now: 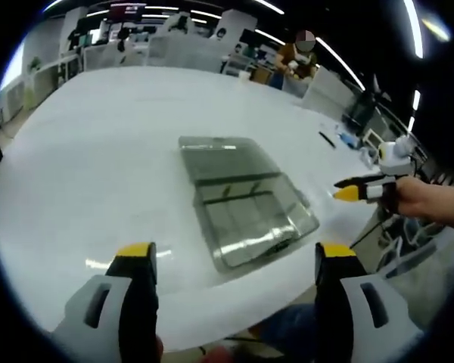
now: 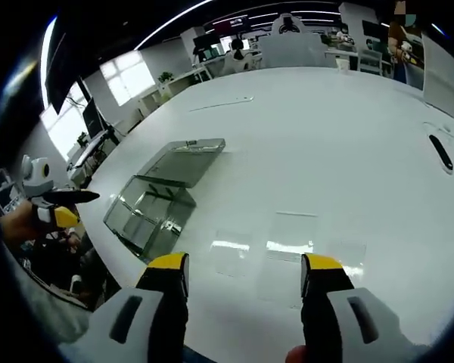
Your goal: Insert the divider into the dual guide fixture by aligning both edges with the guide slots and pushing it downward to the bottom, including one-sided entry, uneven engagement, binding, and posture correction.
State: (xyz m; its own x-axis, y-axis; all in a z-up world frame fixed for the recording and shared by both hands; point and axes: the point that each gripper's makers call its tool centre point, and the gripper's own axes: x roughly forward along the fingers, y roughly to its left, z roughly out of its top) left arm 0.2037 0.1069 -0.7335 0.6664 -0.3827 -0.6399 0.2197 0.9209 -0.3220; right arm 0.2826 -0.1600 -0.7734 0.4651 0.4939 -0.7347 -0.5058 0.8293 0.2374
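The clear plastic guide fixture (image 1: 242,200) lies on the white table (image 1: 98,151), a shallow tray with a crosswise clear wall inside. In the right gripper view the fixture (image 2: 163,197) sits near the table's left edge. Faint clear flat panels (image 2: 291,246), seemingly dividers, lie on the table just beyond my right gripper (image 2: 246,265). That gripper is open and holds nothing. My left gripper (image 1: 234,253) is also open and empty, short of the fixture's near end. The right gripper (image 1: 359,189) shows right of the fixture, held by a hand. The left gripper (image 2: 60,208) hovers off the table's edge.
A black pen-like object (image 2: 440,151) lies on the far side of the table, also seen as a thin dark object (image 1: 327,139). A person (image 1: 299,60) sits behind the table. Desks and chairs fill the room's back. The table edge (image 1: 234,321) runs close to my left jaws.
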